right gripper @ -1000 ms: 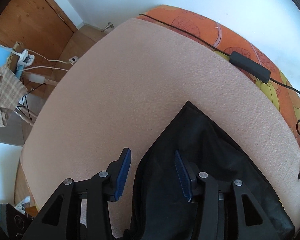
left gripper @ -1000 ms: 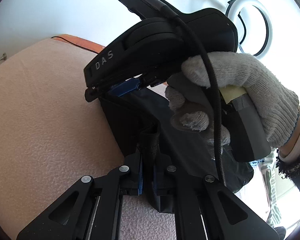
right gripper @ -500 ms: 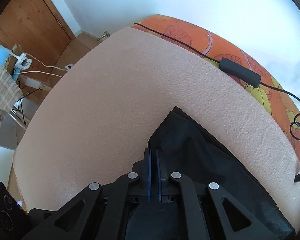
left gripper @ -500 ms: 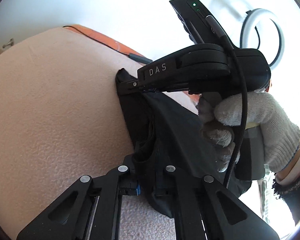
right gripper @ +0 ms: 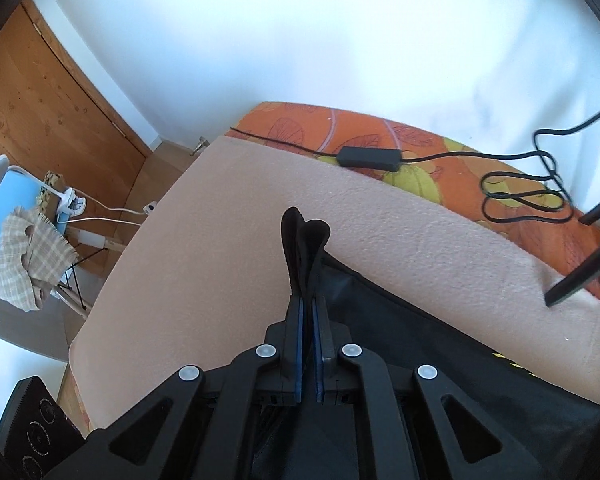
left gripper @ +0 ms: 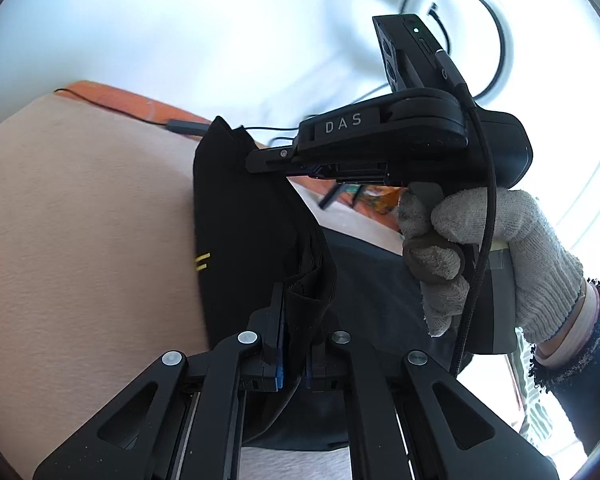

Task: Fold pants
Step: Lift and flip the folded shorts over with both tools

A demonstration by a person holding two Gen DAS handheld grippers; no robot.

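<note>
The black pants (left gripper: 244, 216) with a small yellow mark lie on a beige blanket (left gripper: 80, 240). My left gripper (left gripper: 294, 344) is shut on a bunched edge of the pants and holds it up off the blanket. My right gripper (right gripper: 308, 320) is shut on the far corner of the same edge, and a fold of black cloth (right gripper: 302, 240) sticks up past its fingertips. In the left wrist view the right gripper (left gripper: 268, 162), in a white-gloved hand, pinches the raised corner. The rest of the pants (right gripper: 440, 344) trails down to the right on the blanket.
An orange patterned sheet (right gripper: 420, 148) shows beyond the blanket, with a black power adapter (right gripper: 370, 157) and coiled cable (right gripper: 516, 196) on it. A ring light (left gripper: 460, 36) stands against the white wall. A chair with a checked cloth (right gripper: 28, 248) stands on the floor by a wooden door.
My right gripper closed on the pants corner. Both grippers have lifted that edge off the blanket, so the cloth now hangs between them.
</note>
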